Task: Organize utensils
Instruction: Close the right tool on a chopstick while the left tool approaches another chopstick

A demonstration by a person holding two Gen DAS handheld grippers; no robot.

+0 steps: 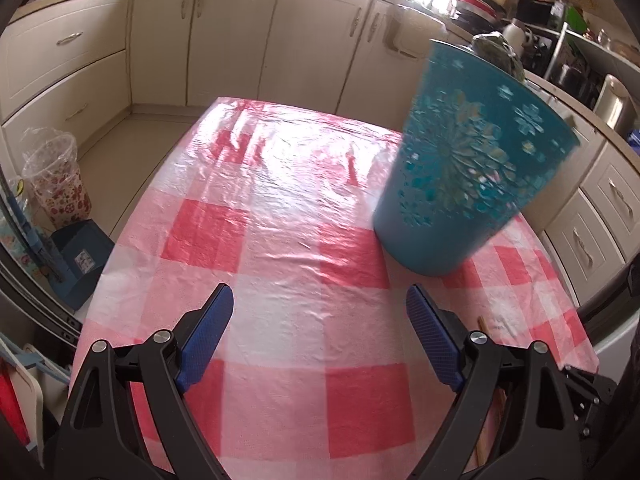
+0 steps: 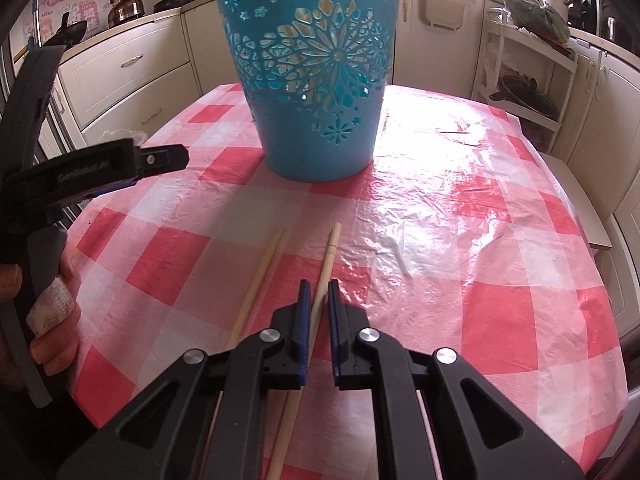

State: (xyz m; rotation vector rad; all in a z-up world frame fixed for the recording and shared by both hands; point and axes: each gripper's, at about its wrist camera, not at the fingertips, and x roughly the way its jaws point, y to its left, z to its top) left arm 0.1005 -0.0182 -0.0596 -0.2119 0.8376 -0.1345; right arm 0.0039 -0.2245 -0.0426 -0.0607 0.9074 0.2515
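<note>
Two chopsticks lay on checked tablecloth before blue cut-out basket. Left gripper hung spread wide, empty. Left chopstick lay free beside. Right gripper narrowed around right chopstick, contact unclear; both chopsticks pointed lengthwise toward basket.

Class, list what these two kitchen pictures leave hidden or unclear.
- Inside of the blue cut-out plastic basket: right wrist view, rim above eye level.
- Same basket: left wrist view, motion-blurred.
- Near ends of the two wooden chopsticks: covered by the right gripper; grip uncertain.
</note>
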